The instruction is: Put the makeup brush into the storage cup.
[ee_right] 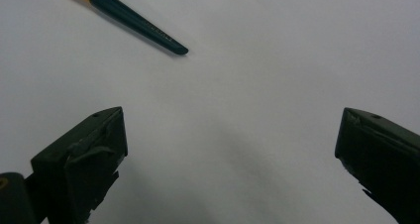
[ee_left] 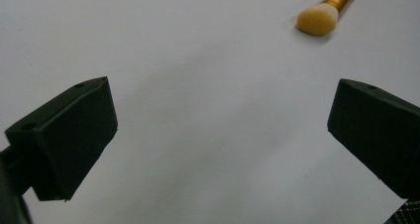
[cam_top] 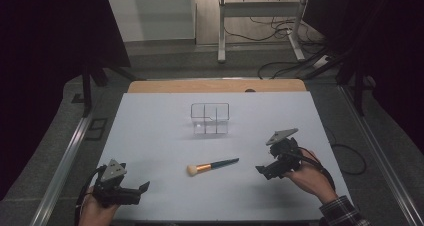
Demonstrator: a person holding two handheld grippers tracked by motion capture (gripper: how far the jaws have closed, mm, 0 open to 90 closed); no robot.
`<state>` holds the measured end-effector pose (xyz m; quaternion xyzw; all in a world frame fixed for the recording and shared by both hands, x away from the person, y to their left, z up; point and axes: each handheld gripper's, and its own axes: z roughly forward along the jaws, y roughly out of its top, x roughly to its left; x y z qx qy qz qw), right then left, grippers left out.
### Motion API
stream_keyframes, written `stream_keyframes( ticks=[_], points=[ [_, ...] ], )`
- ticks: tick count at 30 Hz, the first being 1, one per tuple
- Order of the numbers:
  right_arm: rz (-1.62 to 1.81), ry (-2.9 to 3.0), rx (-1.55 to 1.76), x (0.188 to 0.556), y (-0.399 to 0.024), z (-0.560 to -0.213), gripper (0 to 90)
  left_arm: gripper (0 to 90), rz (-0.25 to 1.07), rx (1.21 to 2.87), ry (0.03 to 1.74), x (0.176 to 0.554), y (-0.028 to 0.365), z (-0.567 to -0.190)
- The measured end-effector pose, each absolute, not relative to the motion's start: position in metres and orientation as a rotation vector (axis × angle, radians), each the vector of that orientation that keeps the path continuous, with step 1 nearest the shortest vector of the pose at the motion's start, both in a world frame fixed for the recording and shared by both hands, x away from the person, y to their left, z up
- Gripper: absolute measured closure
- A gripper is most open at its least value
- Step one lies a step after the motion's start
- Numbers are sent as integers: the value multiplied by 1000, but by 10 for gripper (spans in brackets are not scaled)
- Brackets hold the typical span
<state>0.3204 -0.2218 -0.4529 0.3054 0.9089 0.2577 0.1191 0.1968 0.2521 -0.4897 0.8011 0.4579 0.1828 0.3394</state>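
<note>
A makeup brush [cam_top: 212, 165] lies flat on the white table top [cam_top: 150, 131], with a cream head at its left, a gold ferrule and a dark teal handle pointing right. My left gripper [cam_top: 144, 188] rests near the front left edge, open, its jaws aimed toward the brush head [ee_left: 317, 20]. My right gripper [cam_top: 262, 171] hovers right of the handle tip [ee_right: 176, 48], open and holding nothing. A clear organiser [cam_top: 210, 118] with compartments stands beyond the brush at mid-table.
A wooden strip [cam_top: 215, 86] edges the table's far side. Metal rails [cam_top: 65, 161] run along both sides. Cables and a stand's legs [cam_top: 260, 31] lie on the floor behind.
</note>
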Motion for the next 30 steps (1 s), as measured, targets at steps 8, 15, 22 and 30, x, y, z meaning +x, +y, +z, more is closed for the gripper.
stream_keyframes(
  ticks=[8,15,22,30],
  points=[
    [739,2671,897,325,-219,-454,0,0,476,2087,1190,197,252,-490],
    [742,2683,894,328,-214,-454,0,0,478,2087,1190,197,252,-490],
    [723,2702,895,332,-206,-455,0,0,478,2086,1190,197,252,-490],
    [718,2711,930,336,-200,-457,0,0,478,2088,1188,197,252,-490]
  ],
)
